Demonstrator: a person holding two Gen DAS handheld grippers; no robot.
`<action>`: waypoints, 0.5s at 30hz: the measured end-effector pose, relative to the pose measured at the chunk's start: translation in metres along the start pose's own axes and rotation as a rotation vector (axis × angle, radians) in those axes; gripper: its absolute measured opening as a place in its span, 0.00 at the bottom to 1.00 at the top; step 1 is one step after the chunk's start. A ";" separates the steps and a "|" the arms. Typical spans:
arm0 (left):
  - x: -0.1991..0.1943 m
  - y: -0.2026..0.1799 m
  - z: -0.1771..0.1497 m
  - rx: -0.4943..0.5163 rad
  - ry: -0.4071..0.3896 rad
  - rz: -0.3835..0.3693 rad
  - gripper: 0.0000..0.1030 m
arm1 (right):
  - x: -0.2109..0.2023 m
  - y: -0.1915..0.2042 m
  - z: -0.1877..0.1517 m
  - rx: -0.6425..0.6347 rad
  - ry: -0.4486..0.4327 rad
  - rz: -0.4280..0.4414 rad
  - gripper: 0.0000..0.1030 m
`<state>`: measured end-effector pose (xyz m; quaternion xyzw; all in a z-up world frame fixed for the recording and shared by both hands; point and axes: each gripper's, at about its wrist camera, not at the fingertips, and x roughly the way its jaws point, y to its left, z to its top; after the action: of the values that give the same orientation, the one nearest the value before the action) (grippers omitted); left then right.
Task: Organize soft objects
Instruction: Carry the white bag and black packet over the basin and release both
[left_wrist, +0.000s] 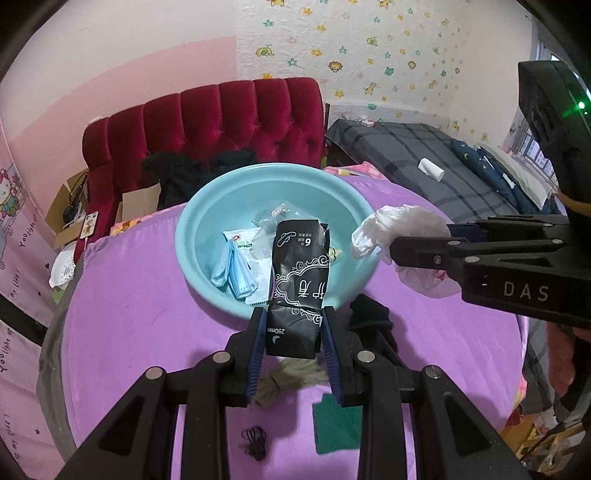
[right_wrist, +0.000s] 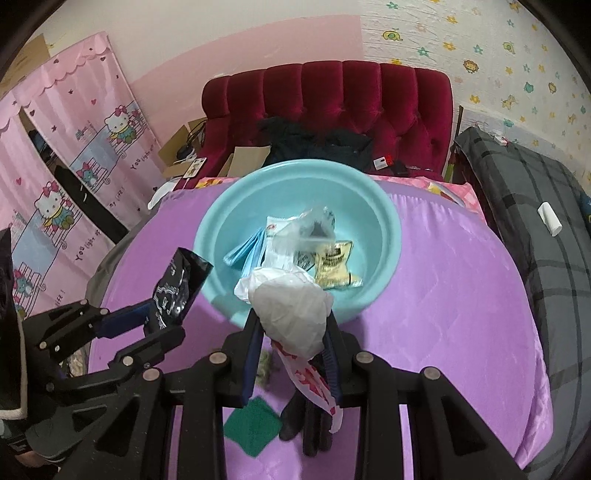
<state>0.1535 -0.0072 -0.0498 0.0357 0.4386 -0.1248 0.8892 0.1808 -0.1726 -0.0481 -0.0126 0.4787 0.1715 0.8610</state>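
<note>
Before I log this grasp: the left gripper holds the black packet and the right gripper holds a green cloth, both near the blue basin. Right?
Not quite. The right gripper holds a white plastic bag, as the right wrist view shows; the green cloth lies on the purple cover. The left gripper does hold the black packet near the blue basin.

Walls: I see pink paint left, star wallpaper right.
Headboard: red, tufted, straight ahead of me.
Curtain: pink cartoon-cat print, far left.
Bed: grey plaid blanket, right.
Window: I catch daylight at right edge.
</note>
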 end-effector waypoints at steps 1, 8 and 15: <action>0.005 0.002 0.004 0.002 0.000 0.005 0.31 | 0.004 -0.002 0.005 0.003 0.001 -0.003 0.31; 0.038 0.013 0.026 0.001 0.003 0.018 0.31 | 0.039 -0.014 0.033 0.031 0.008 -0.013 0.31; 0.071 0.021 0.038 0.006 0.002 0.040 0.31 | 0.075 -0.020 0.047 0.054 0.015 -0.033 0.32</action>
<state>0.2297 -0.0069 -0.0830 0.0473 0.4385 -0.1084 0.8909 0.2618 -0.1615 -0.0871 0.0014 0.4895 0.1443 0.8600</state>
